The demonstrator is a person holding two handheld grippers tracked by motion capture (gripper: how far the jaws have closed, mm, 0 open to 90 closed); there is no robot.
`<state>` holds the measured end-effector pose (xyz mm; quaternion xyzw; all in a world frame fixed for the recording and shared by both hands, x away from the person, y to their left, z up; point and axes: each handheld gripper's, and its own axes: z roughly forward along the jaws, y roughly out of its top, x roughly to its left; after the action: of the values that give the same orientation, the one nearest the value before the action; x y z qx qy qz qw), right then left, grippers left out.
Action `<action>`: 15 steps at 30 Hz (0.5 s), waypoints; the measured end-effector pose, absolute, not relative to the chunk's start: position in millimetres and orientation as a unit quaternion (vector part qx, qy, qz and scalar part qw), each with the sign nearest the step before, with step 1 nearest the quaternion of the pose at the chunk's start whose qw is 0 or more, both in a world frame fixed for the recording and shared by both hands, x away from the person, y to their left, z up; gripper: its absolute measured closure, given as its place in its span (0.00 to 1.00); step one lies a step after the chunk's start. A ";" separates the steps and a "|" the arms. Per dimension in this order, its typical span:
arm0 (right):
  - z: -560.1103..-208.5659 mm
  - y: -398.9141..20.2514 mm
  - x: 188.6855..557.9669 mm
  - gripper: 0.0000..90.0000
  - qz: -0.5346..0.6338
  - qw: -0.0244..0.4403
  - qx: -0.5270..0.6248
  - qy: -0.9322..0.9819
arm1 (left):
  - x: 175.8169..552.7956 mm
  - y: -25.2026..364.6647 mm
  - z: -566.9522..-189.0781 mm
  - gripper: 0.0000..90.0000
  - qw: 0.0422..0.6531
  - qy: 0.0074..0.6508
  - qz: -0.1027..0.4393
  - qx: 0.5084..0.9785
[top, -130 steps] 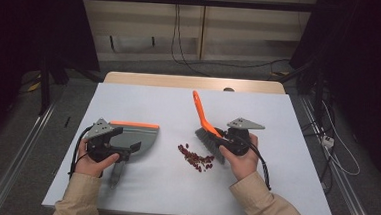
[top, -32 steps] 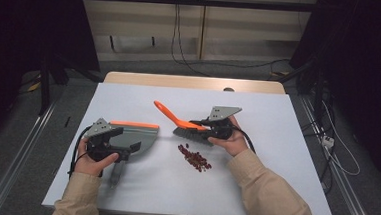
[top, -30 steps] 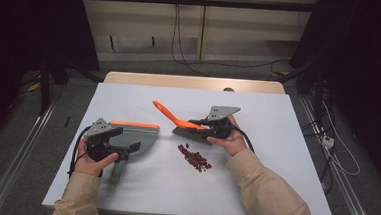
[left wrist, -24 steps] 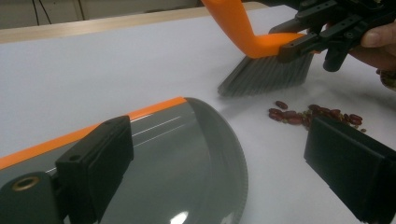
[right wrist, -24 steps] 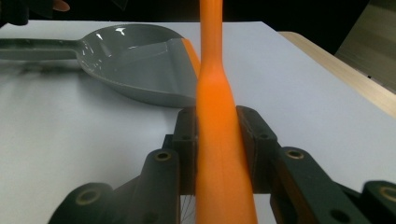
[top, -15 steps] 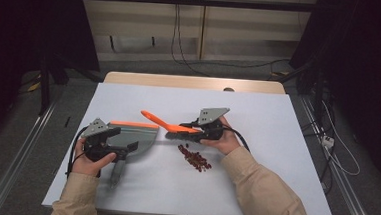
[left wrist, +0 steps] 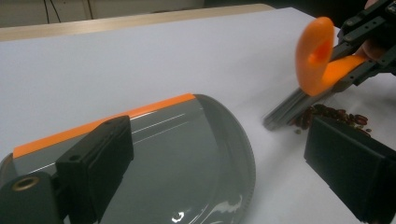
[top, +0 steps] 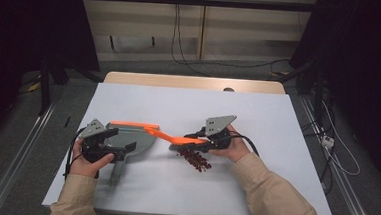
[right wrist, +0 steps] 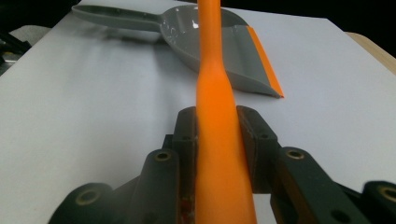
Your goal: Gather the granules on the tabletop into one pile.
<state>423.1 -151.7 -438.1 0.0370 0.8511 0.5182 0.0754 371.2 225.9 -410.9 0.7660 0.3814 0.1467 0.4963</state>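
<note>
A grey dustpan (top: 134,138) with an orange front lip lies flat on the white table (top: 277,123); its handle points toward the person. My left gripper (top: 122,144) rests over the pan. In the left gripper view my left gripper (left wrist: 219,161) has its jaws wide apart, one above the dustpan (left wrist: 187,158) and the other off its rim. My right gripper (top: 189,143) is shut on an orange-handled brush (top: 164,135), which lies almost level with its handle reaching left to the pan's lip. Dark red beans (top: 196,159) lie just below the grey bristles (left wrist: 287,109). The brush handle (right wrist: 217,116) is clamped in my right gripper (right wrist: 218,135).
A wooden strip (top: 195,82) runs along the table's far edge, with cables on the floor behind it. Bare white surface stretches to the right and far side of the hands. The table's near edge is close under the person's forearms.
The right gripper has moved left and tipped the brush from steeply raised to almost level, its handle now over the dustpan's lip. The left hand and the dustpan have stayed put.
</note>
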 end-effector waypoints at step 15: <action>-437.7 -165.6 406.4 0.79 0.524 0.074 0.043 0.848 | 371.0 223.6 -410.6 0.09 0.497 0.376 0.148 0.768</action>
<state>406.4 -165.6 -437.7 0.0427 0.8477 0.5235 0.0745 371.0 223.6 -410.6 0.7679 0.3757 0.1483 0.4972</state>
